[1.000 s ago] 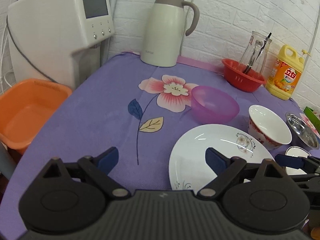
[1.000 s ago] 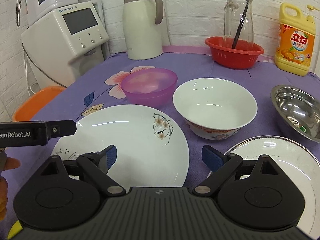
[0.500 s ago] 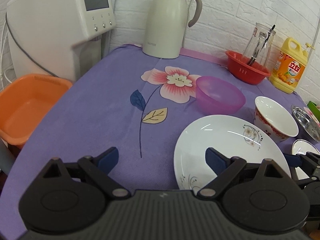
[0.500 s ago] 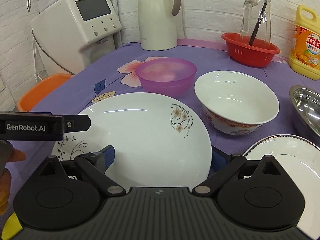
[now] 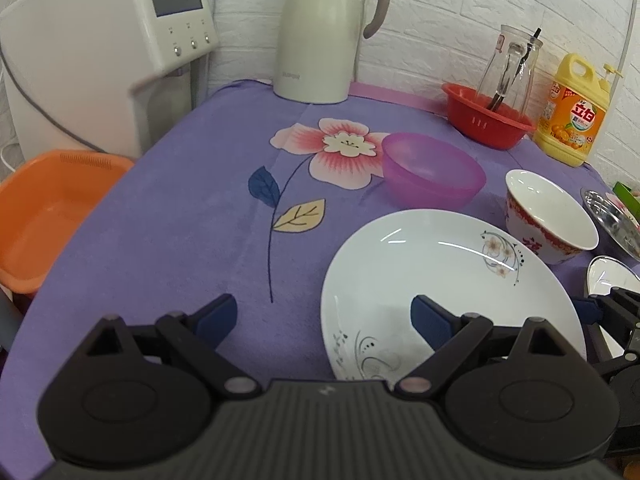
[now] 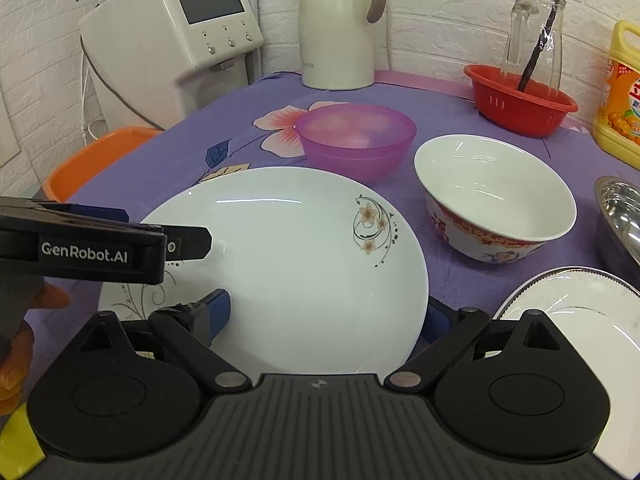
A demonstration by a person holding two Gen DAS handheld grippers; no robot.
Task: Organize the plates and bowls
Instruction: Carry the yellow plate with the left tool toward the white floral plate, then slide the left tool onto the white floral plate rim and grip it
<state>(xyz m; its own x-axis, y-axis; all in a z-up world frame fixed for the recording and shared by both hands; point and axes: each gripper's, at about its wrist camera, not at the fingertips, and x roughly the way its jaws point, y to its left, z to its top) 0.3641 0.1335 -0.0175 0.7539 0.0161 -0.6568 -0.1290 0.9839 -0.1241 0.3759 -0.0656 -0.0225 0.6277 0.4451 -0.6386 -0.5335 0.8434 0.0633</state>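
The large white floral plate [image 6: 288, 264] fills the centre of the right wrist view, lying on the purple cloth [image 5: 192, 216]. The right gripper [image 6: 324, 316] is spread wide — 1 finger over the plate, the other under its lower-right rim. The left gripper [image 5: 324, 316] is also spread wide, straddling the plate's left rim. The white bowl [image 6: 496, 200] sits at centre right.

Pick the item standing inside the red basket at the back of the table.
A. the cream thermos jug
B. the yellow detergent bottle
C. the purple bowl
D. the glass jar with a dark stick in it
D: the glass jar stands upright inside the red basket, its dark stick leaning out the top.
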